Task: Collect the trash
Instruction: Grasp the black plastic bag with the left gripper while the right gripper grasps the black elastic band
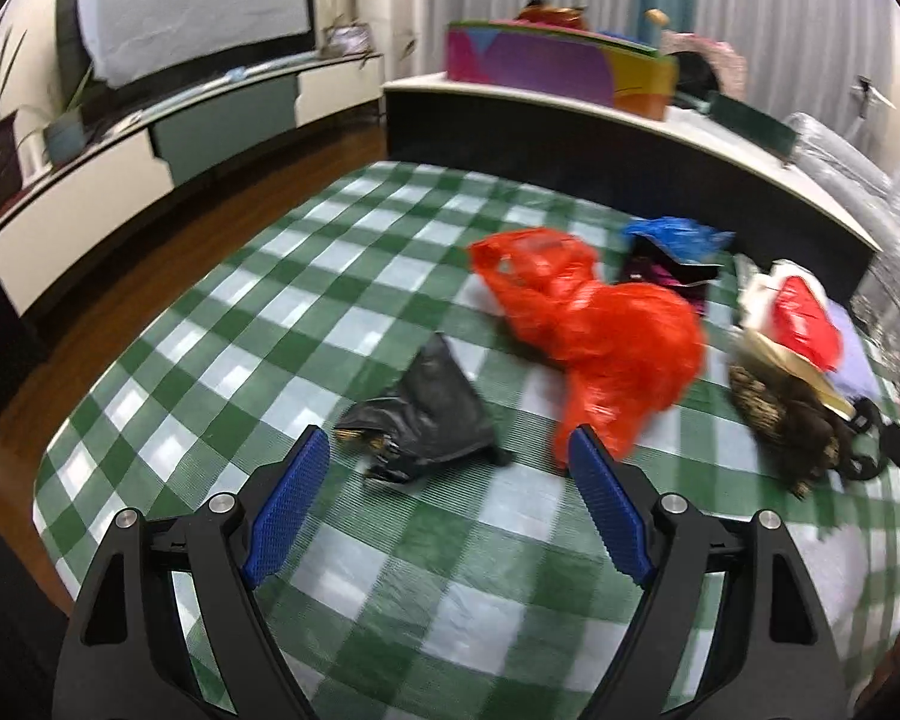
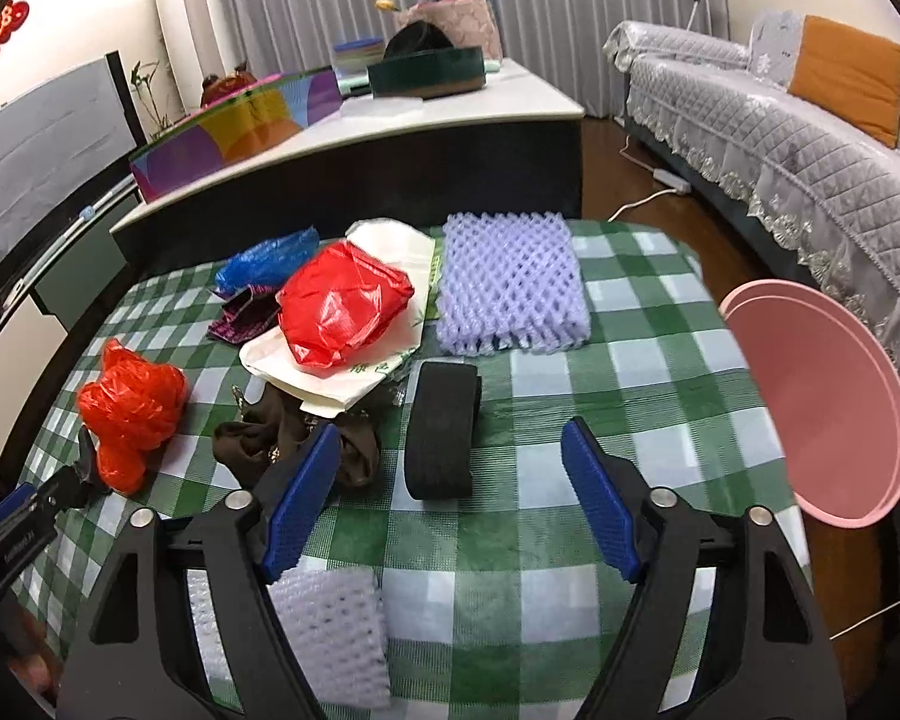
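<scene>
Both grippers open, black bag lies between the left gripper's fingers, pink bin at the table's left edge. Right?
Not quite: the right wrist view shows the pink bin at the table's right edge. Both grippers, left and right, are open, with the black bag ahead between the left's fingers.

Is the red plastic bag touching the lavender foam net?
Apart. The right wrist view shows green tablecloth and white paper between the red plastic bag and the lavender foam net.

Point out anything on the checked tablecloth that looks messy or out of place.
Loose trash is strewn across the checked tablecloth: a crumpled orange plastic bag, a black plastic bag, a red bag on a white paper bag, a blue bag and purple foam netting. None is in the pink bin beside the table.
</scene>
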### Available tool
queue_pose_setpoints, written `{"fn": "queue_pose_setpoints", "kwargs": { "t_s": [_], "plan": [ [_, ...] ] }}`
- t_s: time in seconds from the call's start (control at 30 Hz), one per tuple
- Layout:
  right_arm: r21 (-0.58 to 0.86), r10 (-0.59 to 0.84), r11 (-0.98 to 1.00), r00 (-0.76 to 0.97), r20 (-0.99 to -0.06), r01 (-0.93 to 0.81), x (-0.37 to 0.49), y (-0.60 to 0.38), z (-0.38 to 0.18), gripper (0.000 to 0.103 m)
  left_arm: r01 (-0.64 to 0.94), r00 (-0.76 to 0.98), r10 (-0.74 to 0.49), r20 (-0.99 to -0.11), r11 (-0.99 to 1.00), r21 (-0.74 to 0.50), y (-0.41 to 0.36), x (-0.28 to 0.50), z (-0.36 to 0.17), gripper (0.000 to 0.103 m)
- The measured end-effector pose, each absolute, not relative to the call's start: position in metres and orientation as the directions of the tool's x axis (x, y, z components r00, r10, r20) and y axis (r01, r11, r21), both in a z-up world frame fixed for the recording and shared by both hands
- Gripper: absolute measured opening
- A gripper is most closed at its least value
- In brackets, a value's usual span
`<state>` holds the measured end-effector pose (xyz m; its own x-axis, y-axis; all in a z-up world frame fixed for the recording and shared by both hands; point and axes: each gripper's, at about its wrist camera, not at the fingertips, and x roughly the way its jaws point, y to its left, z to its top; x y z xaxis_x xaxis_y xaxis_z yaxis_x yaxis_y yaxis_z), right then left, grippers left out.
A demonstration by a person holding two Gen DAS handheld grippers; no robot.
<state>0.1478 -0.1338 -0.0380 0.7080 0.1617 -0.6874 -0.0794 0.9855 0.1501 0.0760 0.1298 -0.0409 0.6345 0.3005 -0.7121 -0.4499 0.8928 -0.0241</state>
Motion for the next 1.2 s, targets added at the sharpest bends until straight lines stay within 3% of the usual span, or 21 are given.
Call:
{"fn": "queue_pose_setpoints", "kwargs": {
  "t_s": [0.17,0.37,0.43,0.5,0.6,1.2],
  "plan": [
    [0.162,0.173,0.983,0.681,-0.711,-0.080,0.158,-0.133,-0.047,0.065,-0.487,0.592,0.321,-0.739,0.873,-0.011,0.143,0.089,-0.050,0.079],
    [0.176,0.185,0.981,0.648,-0.739,-0.080,0.167,-0.136,-0.057,0.048,-0.499,0.551,0.311,-0.775,0.867,-0.007,0.147,0.099,-0.060,0.078],
    [0.177,0.188,0.981,0.637,-0.748,-0.082,0.169,-0.136,-0.060,0.038,-0.492,0.543,0.302,-0.784,0.871,-0.005,0.146,0.102,-0.063,0.070],
    [0.184,0.197,0.979,0.627,-0.753,-0.087,0.170,-0.137,-0.062,0.026,-0.488,0.541,0.299,-0.786,0.873,-0.004,0.145,0.103,-0.064,0.068],
    [0.190,0.209,0.977,0.623,-0.753,-0.099,0.170,-0.137,-0.062,0.025,-0.474,0.556,0.303,-0.774,0.881,0.004,0.141,0.103,-0.059,0.061],
    [0.119,0.118,0.992,0.745,-0.656,-0.051,0.126,-0.182,0.000,0.025,-0.385,0.684,0.266,-0.679,0.923,-0.026,0.113,0.081,-0.017,0.060]
  ]
}}
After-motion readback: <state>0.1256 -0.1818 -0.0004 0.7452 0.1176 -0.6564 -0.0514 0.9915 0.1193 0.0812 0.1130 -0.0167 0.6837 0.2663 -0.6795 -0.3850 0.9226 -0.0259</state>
